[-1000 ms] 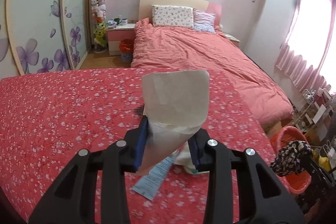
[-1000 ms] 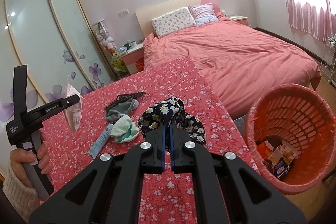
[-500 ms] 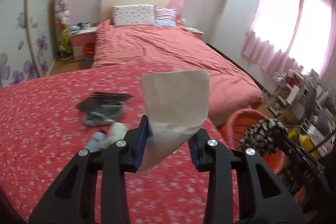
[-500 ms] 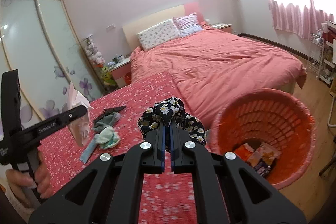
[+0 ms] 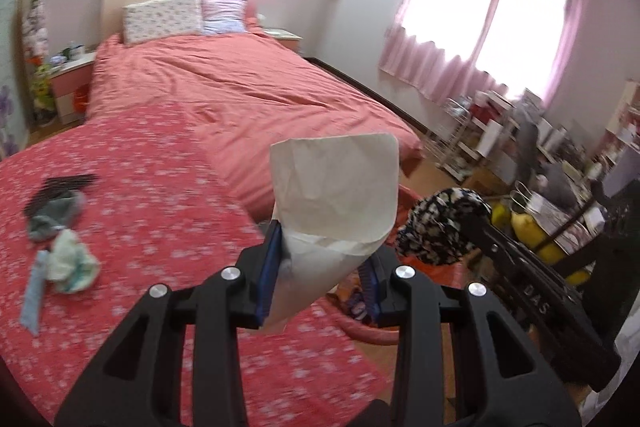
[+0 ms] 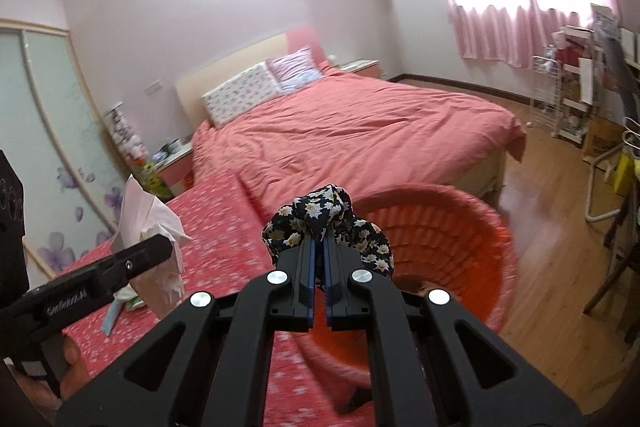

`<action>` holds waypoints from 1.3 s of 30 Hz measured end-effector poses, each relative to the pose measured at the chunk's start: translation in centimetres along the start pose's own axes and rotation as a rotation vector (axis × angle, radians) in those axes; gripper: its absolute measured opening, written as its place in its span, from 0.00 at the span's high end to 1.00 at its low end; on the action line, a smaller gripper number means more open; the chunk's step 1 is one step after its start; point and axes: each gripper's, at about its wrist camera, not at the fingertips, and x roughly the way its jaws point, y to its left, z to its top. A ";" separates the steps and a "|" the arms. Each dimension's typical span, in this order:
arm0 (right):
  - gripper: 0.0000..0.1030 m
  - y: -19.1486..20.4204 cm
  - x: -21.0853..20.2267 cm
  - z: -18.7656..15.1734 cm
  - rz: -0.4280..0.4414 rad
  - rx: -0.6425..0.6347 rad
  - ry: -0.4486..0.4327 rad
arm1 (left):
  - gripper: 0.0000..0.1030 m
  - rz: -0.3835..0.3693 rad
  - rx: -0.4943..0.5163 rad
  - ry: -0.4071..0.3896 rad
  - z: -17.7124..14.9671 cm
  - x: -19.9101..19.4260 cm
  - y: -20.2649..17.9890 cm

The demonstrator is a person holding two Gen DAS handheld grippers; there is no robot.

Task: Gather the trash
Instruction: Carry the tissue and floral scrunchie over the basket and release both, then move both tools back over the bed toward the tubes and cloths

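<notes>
Both wrist views, blurred, share bed and basket.

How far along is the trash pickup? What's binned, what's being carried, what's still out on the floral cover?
Done: some wrappers seem to lie in the orange basket. In hand: the left tongs grip a white paper bag; the right tongs are shut on a dark floral cloth beside the basket. Left: a grey cloth, a pale crumpled wad and a blue wrapper.
</notes>
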 end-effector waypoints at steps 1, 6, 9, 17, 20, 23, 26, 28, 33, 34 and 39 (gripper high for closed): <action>0.97 -0.5 0.0 0.1 -0.007 0.006 -0.003 | 0.65 -0.012 0.009 0.007 0.0 0.7 -0.7; 0.97 -3.3 1.1 0.5 -0.034 0.049 -0.001 | 0.65 -0.055 0.038 0.039 0.1 4.0 -3.0; 0.97 -4.5 2.0 0.6 -0.045 0.069 0.006 | 0.65 -0.074 0.054 0.063 0.1 6.3 -4.1; 0.97 -7.0 3.9 0.4 -0.058 0.107 0.033 | 0.63 -0.088 0.073 0.125 -0.4 11.2 -5.5; 0.96 -7.6 4.5 0.3 -0.049 0.124 0.055 | 0.51 -0.071 0.075 0.146 -0.8 12.6 -5.3; 0.86 -8.0 5.2 0.0 -0.044 0.139 0.080 | 0.42 -0.046 0.065 0.159 -1.2 13.4 -4.6; 0.76 -8.3 5.5 -0.5 -0.045 0.158 0.102 | 0.37 -0.029 0.051 0.170 -1.5 13.7 -3.7; 0.73 -8.3 5.5 -0.8 -0.052 0.158 0.108 | 0.35 -0.010 0.048 0.171 -1.5 13.6 -3.1; 0.67 -8.0 5.0 -0.9 -0.076 0.144 0.112 | 0.27 0.055 0.045 0.149 -1.9 12.4 -1.2; 0.66 -8.2 5.3 -0.7 -0.079 0.143 0.113 | 0.24 0.075 0.046 0.141 -2.0 12.0 -0.7; 0.60 -7.1 5.1 -0.9 -0.101 0.110 0.113 | 0.14 0.195 0.050 0.103 -2.8 9.3 2.0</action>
